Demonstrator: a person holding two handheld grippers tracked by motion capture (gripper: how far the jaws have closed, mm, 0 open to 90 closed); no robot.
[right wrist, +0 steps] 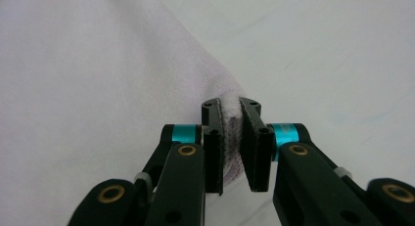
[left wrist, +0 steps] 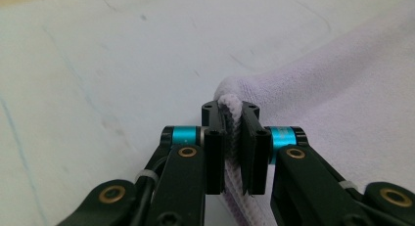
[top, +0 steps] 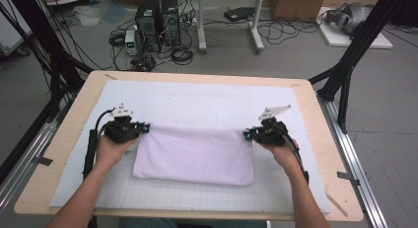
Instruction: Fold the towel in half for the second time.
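One folded lilac towel [top: 194,155] on one white gridded mat [top: 207,102] | two handheld grippers, left gripper [top: 146,128] and right gripper [top: 246,134], one at each far corner of the towel | one wooden table [top: 74,119] beneath the towel | two black computer towers [top: 157,23] on the floor beyond the towel

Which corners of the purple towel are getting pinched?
The two far corners: the left gripper pinches the far-left one and the right gripper the far-right one of the towel. The near corners lie free.

Towel [left wrist: 342,89] corners hidden betw. fingers [left wrist: 214,152]; towel cut off by frame edge.
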